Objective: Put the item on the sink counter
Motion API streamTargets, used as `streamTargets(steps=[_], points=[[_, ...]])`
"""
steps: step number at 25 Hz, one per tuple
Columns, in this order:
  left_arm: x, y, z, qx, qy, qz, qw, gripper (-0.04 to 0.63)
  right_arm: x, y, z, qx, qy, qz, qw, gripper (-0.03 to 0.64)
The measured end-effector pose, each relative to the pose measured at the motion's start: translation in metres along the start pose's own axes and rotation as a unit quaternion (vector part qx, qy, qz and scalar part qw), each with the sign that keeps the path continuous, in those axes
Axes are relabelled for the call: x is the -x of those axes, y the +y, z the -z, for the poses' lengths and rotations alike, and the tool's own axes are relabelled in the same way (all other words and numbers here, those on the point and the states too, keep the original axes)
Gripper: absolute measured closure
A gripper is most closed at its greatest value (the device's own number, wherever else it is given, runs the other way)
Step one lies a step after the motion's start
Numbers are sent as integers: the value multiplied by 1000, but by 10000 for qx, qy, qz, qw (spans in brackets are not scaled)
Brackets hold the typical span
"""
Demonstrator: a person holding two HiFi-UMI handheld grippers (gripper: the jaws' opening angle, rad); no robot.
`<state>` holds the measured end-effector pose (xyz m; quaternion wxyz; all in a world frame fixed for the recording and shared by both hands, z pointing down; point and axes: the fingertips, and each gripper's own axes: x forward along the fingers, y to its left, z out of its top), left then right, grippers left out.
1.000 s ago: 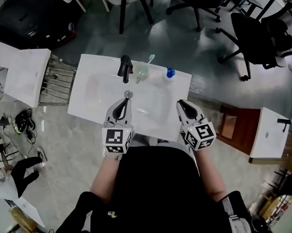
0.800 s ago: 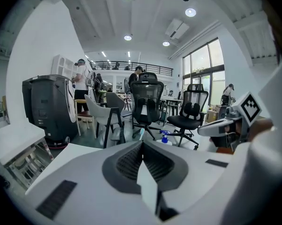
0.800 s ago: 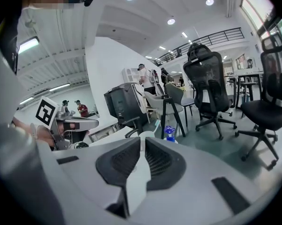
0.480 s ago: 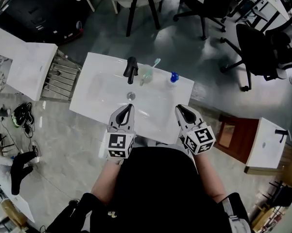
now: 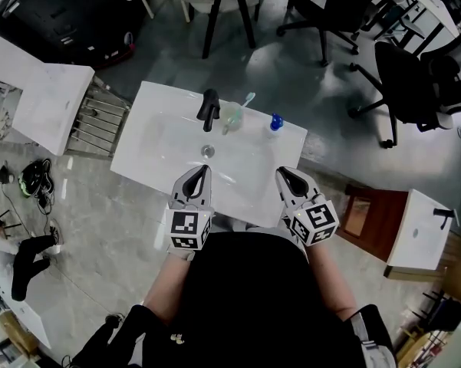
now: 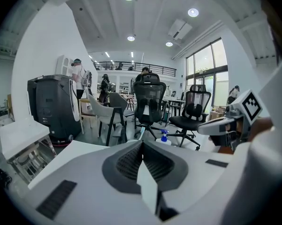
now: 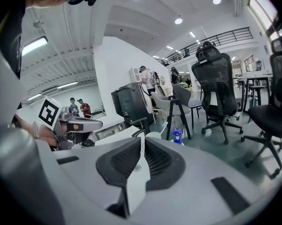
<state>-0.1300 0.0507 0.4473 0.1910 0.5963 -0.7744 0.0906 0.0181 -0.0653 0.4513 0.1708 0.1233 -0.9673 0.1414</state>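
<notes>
The white sink counter (image 5: 149, 140) lies below me in the head view, with a black faucet (image 5: 209, 104) at its back edge. Beside the faucet stands a clear cup with a toothbrush (image 5: 232, 115), and right of it a small blue-capped bottle (image 5: 274, 123). My left gripper (image 5: 202, 169) hovers over the basin's front left, jaws together and empty. My right gripper (image 5: 281, 172) hovers over the front right, also shut with nothing in it. The left gripper view shows its closed jaws (image 6: 141, 142) and the bottle (image 6: 164, 136) beyond. The right gripper view shows closed jaws (image 7: 141, 138), the bottle (image 7: 178, 135) and the cup (image 7: 153, 135).
The drain (image 5: 208, 151) sits mid-basin. A second white counter (image 5: 42, 102) and a metal rack (image 5: 92, 117) stand to the left. Black office chairs (image 5: 414, 67) and a chair's legs (image 5: 230, 6) stand behind the sink. Another white unit (image 5: 422, 221) is at the right.
The head view has shifted a little, so the sink sits slightly lower and to the right in the picture. Both grippers keep their places over the basin's front, jaws together.
</notes>
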Motion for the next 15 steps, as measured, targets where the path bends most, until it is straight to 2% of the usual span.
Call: streamTargets(steps=[15], points=[[1,-3,-3,15,-171,-8,9999,572,4,-6,-2,-24,-63,80,9999,571]])
